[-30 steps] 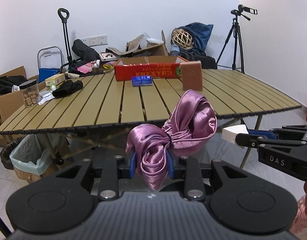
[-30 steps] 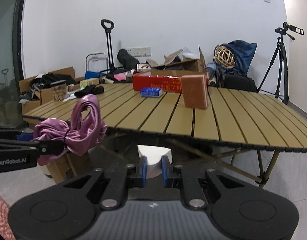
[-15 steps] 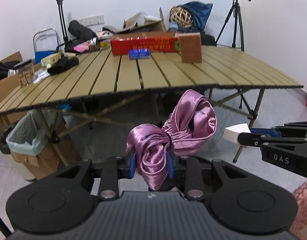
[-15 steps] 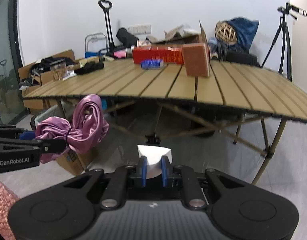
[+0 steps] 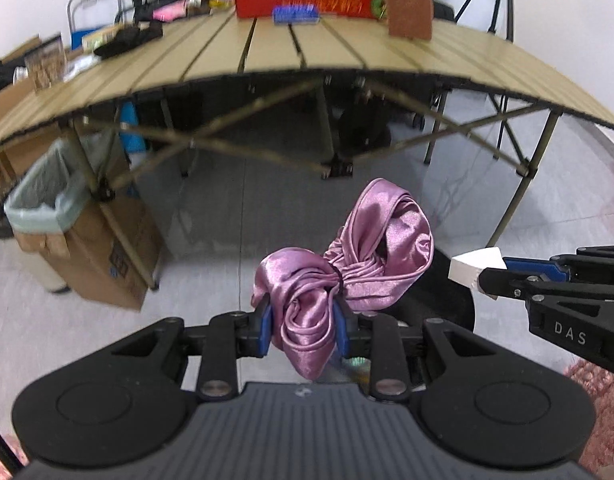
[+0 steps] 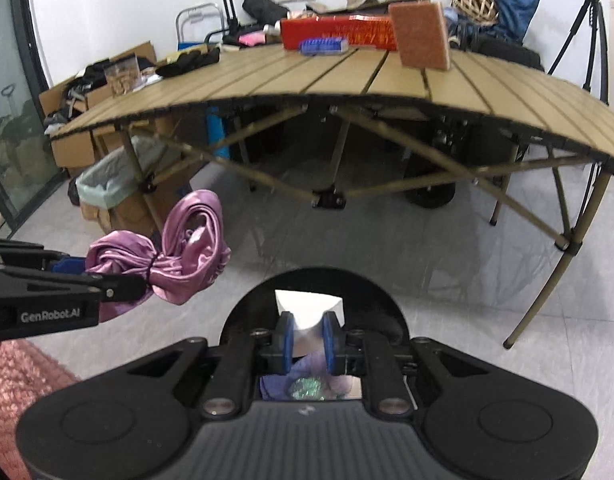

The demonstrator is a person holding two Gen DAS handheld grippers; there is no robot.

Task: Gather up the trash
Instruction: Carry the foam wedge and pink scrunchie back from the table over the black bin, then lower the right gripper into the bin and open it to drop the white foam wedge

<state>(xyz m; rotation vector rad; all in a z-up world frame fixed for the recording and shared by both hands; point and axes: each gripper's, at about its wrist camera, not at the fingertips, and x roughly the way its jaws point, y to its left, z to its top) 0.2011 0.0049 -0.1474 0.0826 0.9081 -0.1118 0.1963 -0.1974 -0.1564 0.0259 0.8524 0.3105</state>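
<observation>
Grey tiled floor, slatted folding table (image 6: 387, 80) ahead of you. Your left gripper (image 5: 305, 326) pinches a purple satin cloth (image 5: 347, 268), its long axis running up and rightward past the fingertips. Your right gripper (image 6: 309, 338) pinches a white wedge-shaped scrap (image 6: 307, 308), broad end forward. Below those fingers a black bin (image 6: 235, 320) holds purple and glittery scraps. Farther left, a bag-lined cardboard box (image 5: 91, 248); contents indiscernible.

Both tongs are black with blue pads and silver screws. The left tongs (image 5: 303, 322) say "GenRobot.AI"; the right tongs (image 6: 309, 338) say "DAS".
</observation>
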